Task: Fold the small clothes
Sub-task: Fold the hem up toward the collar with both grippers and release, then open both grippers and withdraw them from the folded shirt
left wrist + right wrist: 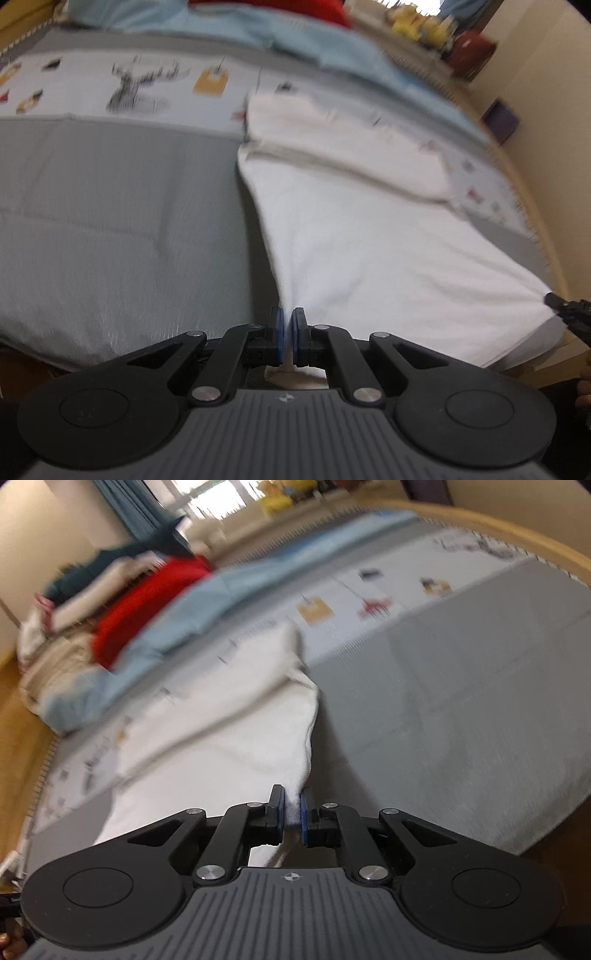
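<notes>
1. Now, at far left, a grey ribbed mat [110, 229] with a white printed band of small pictures [122, 86] covers the surface; both views are blurred.
2. Left tongs [287, 334], black with blue pads, are pinched closed on one near corner of a white terry-cloth garment [369, 251], the fabric drawn up to a point between the pads.
3. Beyond that lifted edge, the white cloth lies spread on the mat, its far part doubled over in a thick fold [332, 147].
4. Right tongs [292, 812] clamp the other near corner of the same white garment [229, 738], a tuft of cloth wedged between the pads; their black tip [565, 306] shows at the right edge of the left wrist view.
5. Behind, a pale blue sheet [192, 613], a red cloth [147, 602] and a heap of mixed laundry [92, 583] lie along the mat's far side.
</notes>
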Tool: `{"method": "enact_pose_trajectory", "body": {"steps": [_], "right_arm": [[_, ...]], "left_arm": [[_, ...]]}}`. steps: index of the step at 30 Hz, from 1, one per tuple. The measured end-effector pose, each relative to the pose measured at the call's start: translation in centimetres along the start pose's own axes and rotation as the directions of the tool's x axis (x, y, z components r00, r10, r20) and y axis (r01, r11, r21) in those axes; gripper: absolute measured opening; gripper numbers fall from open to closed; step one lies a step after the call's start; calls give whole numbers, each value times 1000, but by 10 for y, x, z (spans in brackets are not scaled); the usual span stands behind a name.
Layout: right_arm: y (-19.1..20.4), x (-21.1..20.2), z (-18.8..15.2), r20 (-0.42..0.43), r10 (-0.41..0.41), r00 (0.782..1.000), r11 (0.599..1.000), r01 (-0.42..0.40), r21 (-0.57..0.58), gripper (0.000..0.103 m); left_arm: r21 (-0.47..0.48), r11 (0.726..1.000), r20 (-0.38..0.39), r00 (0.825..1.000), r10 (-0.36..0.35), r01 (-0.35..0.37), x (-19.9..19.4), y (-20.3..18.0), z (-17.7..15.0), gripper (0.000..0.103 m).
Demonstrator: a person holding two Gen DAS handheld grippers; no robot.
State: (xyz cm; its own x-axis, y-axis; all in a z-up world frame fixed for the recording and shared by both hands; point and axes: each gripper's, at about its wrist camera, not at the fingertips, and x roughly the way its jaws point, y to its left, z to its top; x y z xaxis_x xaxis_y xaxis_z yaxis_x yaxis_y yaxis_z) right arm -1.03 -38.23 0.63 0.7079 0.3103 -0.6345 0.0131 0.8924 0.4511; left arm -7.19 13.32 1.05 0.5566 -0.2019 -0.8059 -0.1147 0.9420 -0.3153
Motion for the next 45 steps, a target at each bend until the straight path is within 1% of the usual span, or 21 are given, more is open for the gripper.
{"method": "enact_pose_trajectory", "body": {"steps": [5, 10, 12, 14, 17, 19, 24, 26, 28, 29, 30, 31, 32, 33, 34, 35, 36, 39, 41, 43, 45], "right_arm": [[5, -58, 14, 81, 82, 993, 997, -81, -6, 6], [9, -130, 9, 154, 160, 975, 987, -157, -35, 6], [9, -147, 3, 166, 170, 971, 985, -166, -41, 6], [8, -149, 1, 160, 164, 973, 987, -162, -22, 6], [6, -128, 6, 137, 133, 982, 991, -134, -6, 6], [6, -102, 16, 100, 101, 990, 994, -104, 20, 6], [16, -14, 52, 16, 4, 1000, 1000, -4, 5, 6], [22, 26, 69, -13, -38, 999, 999, 38, -9, 6], [23, 68, 82, -52, -54, 997, 998, 54, -11, 7], [22, 83, 86, -61, -85, 995, 996, 84, -10, 8], [20, 95, 88, -56, -131, 990, 991, 131, -6, 13], [17, 103, 88, -43, -159, 986, 987, 158, -16, 15], [13, 107, 86, -33, -165, 986, 986, 164, -28, 15], [8, 110, 83, -33, -165, 986, 986, 164, -31, 15], [3, 112, 80, -56, -168, 984, 986, 167, -25, 15], [-1, 113, 79, -81, -169, 982, 986, 169, -15, 15], [-3, 114, 78, -85, -156, 984, 988, 155, -18, 15], [1, 121, 78, -97, -157, 983, 983, 147, -110, 16], [1, 130, 74, -115, -168, 979, 978, 151, -146, 16], [-5, 140, 70, -147, -158, 976, 980, 137, -141, 16], [-7, 151, 68, -178, -170, 969, 980, 146, -138, 16]], "left_arm": [[24, 997, 96, 993, -71, 69, -71, -2, 3, 3], [39, 994, 161, 981, -107, 102, -146, 3, -12, 3], [15, 994, 165, 980, -107, 106, -158, 8, -16, 4], [-6, 994, 159, 981, -108, 111, -158, 12, -14, 4], [-13, 996, 137, 986, -90, 93, -134, 15, 3, 4], [-5, 997, 122, 990, -74, 75, -105, 16, 21, 4], [1, 1000, 64, 998, 15, -15, -10, 29, 77, 4], [0, 1000, 41, 999, 24, -24, 31, 37, 99, 4], [-14, 999, 27, 999, 44, -44, 69, 49, 115, 6], [-23, 998, 17, 998, 59, -59, 81, 55, 119, 6], [-35, 997, 1, 997, 73, -73, 89, 62, 123, 6], [-58, 995, 4, 996, 84, -83, 92, 69, 127, 6], [-80, 994, 16, 997, 82, -80, 90, 75, 129, 6], [-99, 993, 23, 997, 72, -70, 88, 80, 130, 6], [-113, 992, 25, 998, 63, -60, 86, 86, 131, 7], [-119, 991, 21, 998, 60, -57, 86, 90, 131, 8], [-122, 991, 6, 998, 59, -58, 88, 94, 130, 8], [-118, 991, -63, 996, 59, -66, 101, 98, 124, 10], [-102, 992, -89, 994, 61, -70, 109, 95, 121, 12], [-87, 994, -96, 994, 56, -65, 116, 89, 122, 25], [-66, 996, -101, 994, 51, -58, 123, 81, 123, 33]]}}
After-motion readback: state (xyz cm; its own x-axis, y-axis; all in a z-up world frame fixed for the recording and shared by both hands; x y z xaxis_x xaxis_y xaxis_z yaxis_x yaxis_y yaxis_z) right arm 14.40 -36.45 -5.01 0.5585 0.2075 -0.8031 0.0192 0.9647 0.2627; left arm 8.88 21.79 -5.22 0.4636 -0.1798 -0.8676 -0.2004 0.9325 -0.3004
